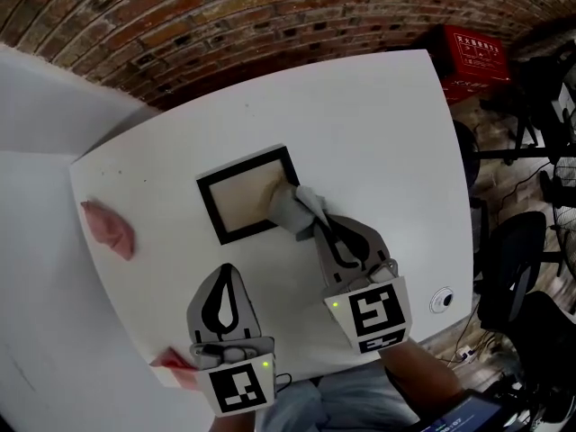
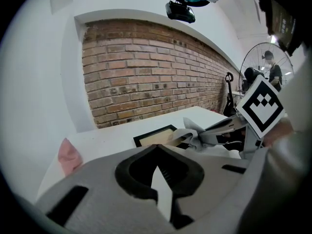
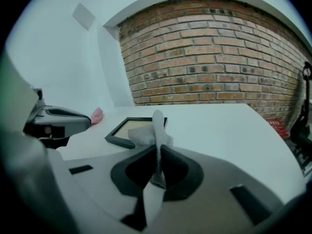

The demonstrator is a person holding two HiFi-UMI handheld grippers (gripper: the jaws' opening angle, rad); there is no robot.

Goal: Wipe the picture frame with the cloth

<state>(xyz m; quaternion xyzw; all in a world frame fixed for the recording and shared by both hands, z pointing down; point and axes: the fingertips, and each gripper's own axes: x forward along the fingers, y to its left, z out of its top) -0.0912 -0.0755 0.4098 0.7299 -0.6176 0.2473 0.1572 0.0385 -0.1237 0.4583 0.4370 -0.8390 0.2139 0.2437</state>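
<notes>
A brick wall backs one white surface. There are two grippers. The left gripper has its jaws closed on nothing. The right gripper has its jaws pinching the single grey cloth, which rests on the one black picture frame at mid-surface. Two pink rags lie to the left.

light: bright, even | shadows: soft | edges: fisheye-bent, dark corners | foreground: blurred

One picture frame, one grey cloth, two pink cloths at left, one red crate upper right, two claws.
</notes>
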